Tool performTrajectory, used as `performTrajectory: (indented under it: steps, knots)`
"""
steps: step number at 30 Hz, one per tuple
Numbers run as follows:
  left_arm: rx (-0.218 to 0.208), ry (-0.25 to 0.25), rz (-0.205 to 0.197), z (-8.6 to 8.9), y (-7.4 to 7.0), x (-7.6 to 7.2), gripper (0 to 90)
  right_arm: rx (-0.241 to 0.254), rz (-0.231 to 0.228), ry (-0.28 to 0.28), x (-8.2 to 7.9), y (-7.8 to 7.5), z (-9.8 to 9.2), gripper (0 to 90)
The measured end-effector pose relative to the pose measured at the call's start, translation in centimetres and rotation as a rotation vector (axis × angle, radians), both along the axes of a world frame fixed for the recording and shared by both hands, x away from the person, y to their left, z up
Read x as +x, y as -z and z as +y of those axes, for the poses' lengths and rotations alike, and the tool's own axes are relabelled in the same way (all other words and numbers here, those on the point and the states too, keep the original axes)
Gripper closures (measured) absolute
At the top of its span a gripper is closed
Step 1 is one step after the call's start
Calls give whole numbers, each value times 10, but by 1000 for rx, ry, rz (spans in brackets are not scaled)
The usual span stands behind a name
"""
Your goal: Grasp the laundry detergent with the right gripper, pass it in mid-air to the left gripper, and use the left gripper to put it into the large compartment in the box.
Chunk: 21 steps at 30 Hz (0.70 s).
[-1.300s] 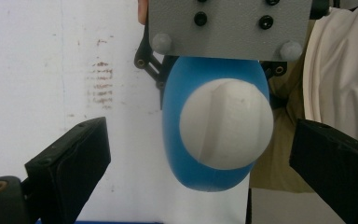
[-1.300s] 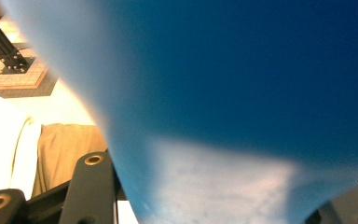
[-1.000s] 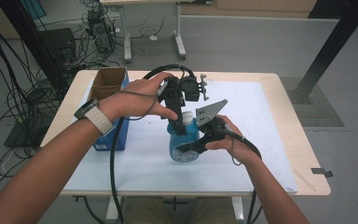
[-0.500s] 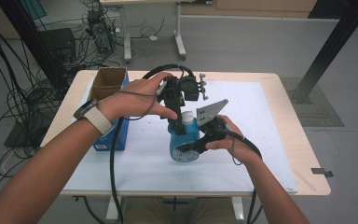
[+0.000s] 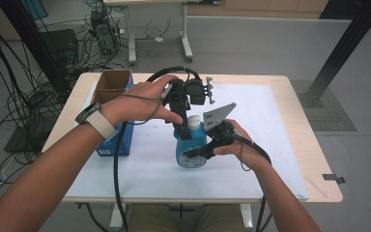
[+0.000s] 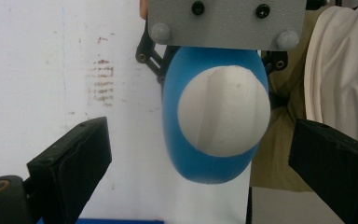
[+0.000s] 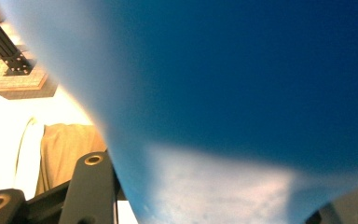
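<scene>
Nearest to me, my right gripper (image 5: pixel 193 153) is closed on the lower body of the blue bottle (image 5: pixel 191 147); in the right gripper view the blue wall (image 7: pixel 242 93) sits between my two black jaws and presses against them. The bottle stands upright near the middle of the white mat (image 5: pixel 265 140), on its base, so its long axis goes up and down and its white cap (image 5: pixel 193 121) points to the ceiling. A pale label is on the side toward me, but I cannot read any writing on it.

Just above the cap is my left gripper (image 5: pixel 182 126), pointing down. In the left gripper view I look straight onto the round white cap (image 6: pixel 223 109), and my two jaws stand wide apart on both sides of it, not touching, so this gripper holds nothing.

Farther to the left, at the mat's edge, a blue box (image 5: pixel 110 140) stands with an open cardboard box (image 5: pixel 111 84) beside it. Its small print is too little to read.

Against the pictures from a second ago, I find no difference: both hands, the bottle and the boxes are in the same places.
</scene>
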<state>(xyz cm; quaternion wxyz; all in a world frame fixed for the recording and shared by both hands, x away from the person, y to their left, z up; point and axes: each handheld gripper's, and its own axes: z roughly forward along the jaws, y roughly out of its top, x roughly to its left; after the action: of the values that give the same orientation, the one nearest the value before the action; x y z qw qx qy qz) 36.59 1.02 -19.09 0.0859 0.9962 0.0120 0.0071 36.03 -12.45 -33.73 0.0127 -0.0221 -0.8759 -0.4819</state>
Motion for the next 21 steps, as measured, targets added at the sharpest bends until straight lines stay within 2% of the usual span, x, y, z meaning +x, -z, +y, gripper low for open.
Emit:
performTrajectory:
  steps: [21]
  knots:
    - [-1, -5, -3, 1, 0, -1, 64, -2, 5, -1, 0, 0, -1, 438]
